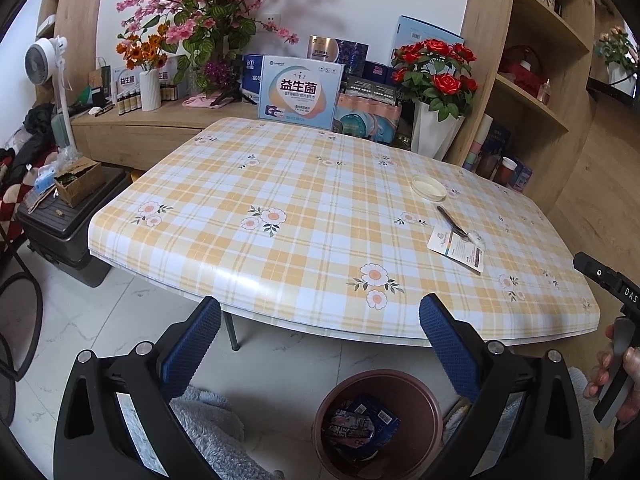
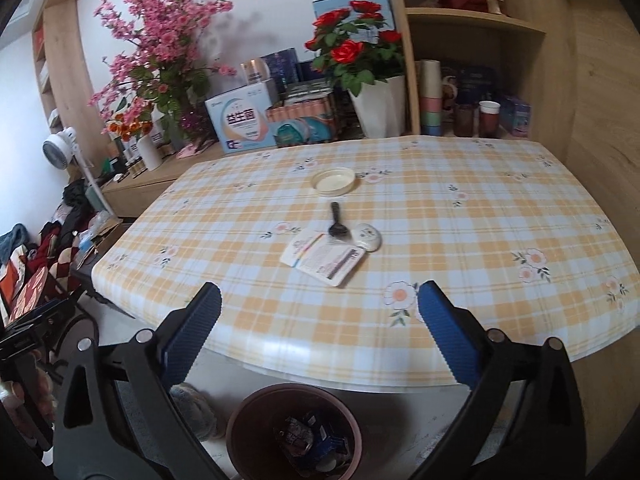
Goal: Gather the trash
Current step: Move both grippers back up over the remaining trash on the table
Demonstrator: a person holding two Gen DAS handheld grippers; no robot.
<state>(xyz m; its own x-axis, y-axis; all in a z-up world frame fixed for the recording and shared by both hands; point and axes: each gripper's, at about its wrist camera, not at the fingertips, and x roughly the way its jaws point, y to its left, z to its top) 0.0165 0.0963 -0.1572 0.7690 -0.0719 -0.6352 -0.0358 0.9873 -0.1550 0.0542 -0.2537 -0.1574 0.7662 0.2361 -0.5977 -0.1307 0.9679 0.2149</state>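
Observation:
A brown bin (image 1: pixel 404 396) stands on the floor under the table's near edge, with several crumpled wrappers (image 1: pixel 360 424) inside. On the checked tablecloth (image 1: pixel 280 248) lie a flat white packet (image 1: pixel 456 250), a black spoon (image 1: pixel 452 222), a small white wad (image 1: pixel 476 237) and a round cream lid (image 1: pixel 428 187). My left gripper (image 1: pixel 320 304) hangs open above the bin, nothing between its blue pads. My right gripper (image 2: pixel 320 288) is also open and empty, above the bin (image 2: pixel 260 420) and short of the packet (image 2: pixel 324 258), spoon (image 2: pixel 337 220), wad (image 2: pixel 368 236) and lid (image 2: pixel 333 181).
Boxes, flower vases (image 1: pixel 436 136) and a blue-and-white carton (image 1: pixel 300 92) crowd the wooden ledge behind the table. Shelves (image 2: pixel 472 24) rise at the right. A fan (image 1: pixel 44 60), a black case (image 1: pixel 60 228) and clothes sit at the left. A fluffy rug (image 1: pixel 208 424) lies by the bin.

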